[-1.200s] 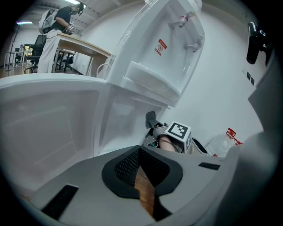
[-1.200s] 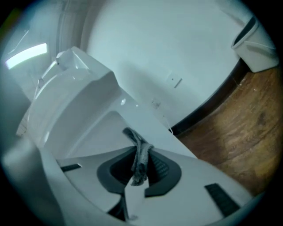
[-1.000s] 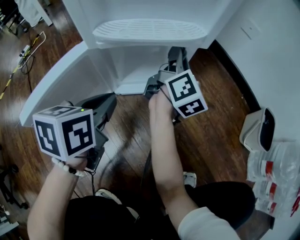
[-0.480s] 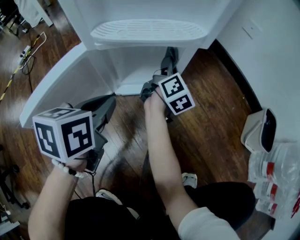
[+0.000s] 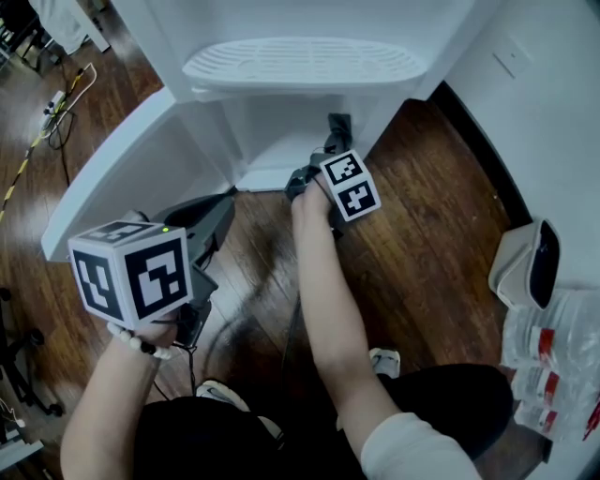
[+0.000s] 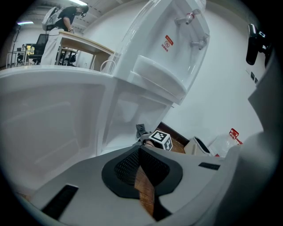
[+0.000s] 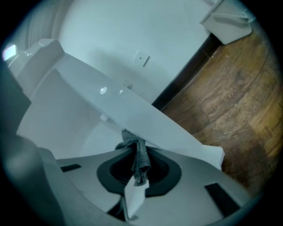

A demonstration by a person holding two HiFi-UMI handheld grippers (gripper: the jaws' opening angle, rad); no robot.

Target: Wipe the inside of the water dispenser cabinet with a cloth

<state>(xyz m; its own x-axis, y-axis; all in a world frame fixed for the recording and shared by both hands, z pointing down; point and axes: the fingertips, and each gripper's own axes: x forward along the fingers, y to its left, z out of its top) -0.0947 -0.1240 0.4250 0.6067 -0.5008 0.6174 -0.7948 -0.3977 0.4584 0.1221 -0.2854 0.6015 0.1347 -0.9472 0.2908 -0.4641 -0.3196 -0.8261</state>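
My right gripper [image 5: 334,131] pinches the grey cloth [image 7: 140,155] just inside the water dispenser cabinet [image 5: 272,131], by its right wall, so I judge the wiping is only starting. My left gripper [image 6: 140,153] hangs back beside the open door [image 5: 131,169], pressed together on nothing. Next I would push the cloth against a panel and sweep across.

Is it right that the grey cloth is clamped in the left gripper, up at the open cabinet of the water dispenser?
No. It is the right gripper that is shut on the grey cloth, up at the open cabinet of the water dispenser; the right gripper view shows it.
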